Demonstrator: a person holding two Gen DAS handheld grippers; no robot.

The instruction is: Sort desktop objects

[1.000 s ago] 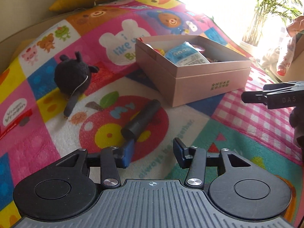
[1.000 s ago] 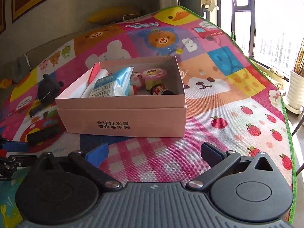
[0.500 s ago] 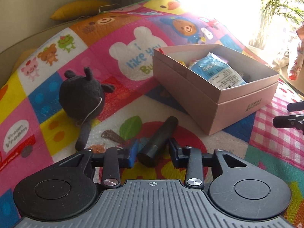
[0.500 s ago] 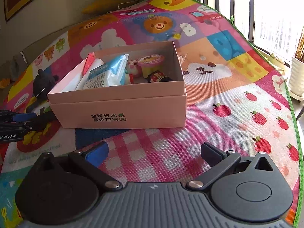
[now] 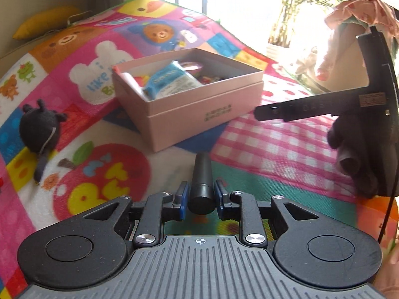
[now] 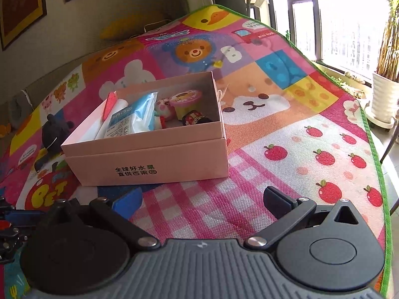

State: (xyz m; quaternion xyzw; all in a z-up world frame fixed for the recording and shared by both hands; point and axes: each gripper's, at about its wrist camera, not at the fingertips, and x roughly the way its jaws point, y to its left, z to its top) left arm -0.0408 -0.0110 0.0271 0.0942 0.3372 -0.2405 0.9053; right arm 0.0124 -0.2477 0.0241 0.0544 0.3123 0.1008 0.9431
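Note:
My left gripper (image 5: 200, 189) is shut on a black cylinder (image 5: 202, 177) and holds it above the play mat, pointing toward the pink box (image 5: 207, 114). The open box (image 6: 159, 159) holds a blue-and-white packet (image 6: 129, 119), a pink cup (image 6: 185, 99) and small toys. A black plush toy (image 5: 40, 127) lies on the mat left of the box, and shows in the right wrist view (image 6: 53, 134). My right gripper (image 6: 199, 199) is open and empty, in front of the box; it also shows at the right in the left wrist view (image 5: 269, 112).
A colourful play mat (image 6: 286, 129) covers the surface; its green edge (image 6: 374, 149) runs along the right. A potted plant (image 6: 385, 99) stands by the window beyond it. A yellow cushion (image 5: 45, 21) lies at the back left.
My left gripper closed on the black cylinder, lifted it off the mat and swung it to the right, toward the front of the box. The right gripper stayed open.

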